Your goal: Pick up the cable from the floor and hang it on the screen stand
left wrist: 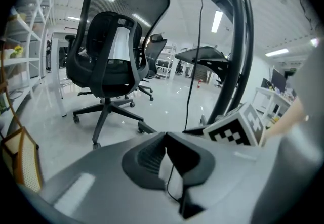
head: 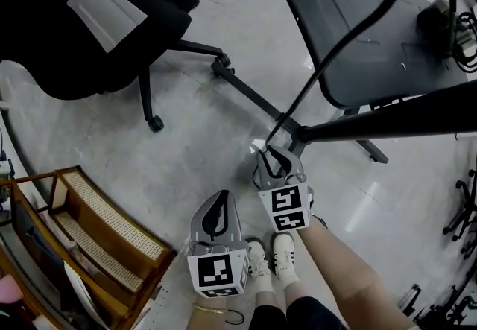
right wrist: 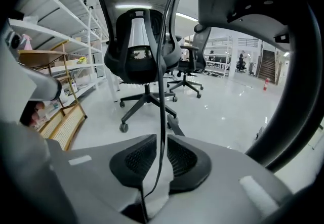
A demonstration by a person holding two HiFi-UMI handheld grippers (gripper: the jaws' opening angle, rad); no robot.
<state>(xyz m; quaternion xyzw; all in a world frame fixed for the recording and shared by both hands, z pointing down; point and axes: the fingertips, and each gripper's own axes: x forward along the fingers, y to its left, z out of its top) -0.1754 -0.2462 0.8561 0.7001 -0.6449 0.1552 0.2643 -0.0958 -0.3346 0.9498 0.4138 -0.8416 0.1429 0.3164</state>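
Note:
A black cable [head: 335, 53] comes down from the top right, past the dark panel [head: 373, 30] of the screen stand, to my right gripper [head: 277, 161] at the foot of the stand's pole [head: 402, 118]. In the right gripper view the cable [right wrist: 163, 66] hangs straight between the jaws of the right gripper [right wrist: 161, 139]. They stand apart and their pads do not press on it. My left gripper [head: 221, 198] is lower left of the right one, shut, and holds nothing. The left gripper view shows that gripper [left wrist: 165, 136], the cable [left wrist: 195, 56] and the pole [left wrist: 238, 56] ahead.
A black office chair [head: 97, 16] stands at the upper left, its wheeled base near the stand's floor leg [head: 253, 94]. A wooden rack [head: 89, 239] is at the lower left. The person's white shoes [head: 272, 258] are below the grippers. Black gear with cables [head: 447, 23] sits at the far right.

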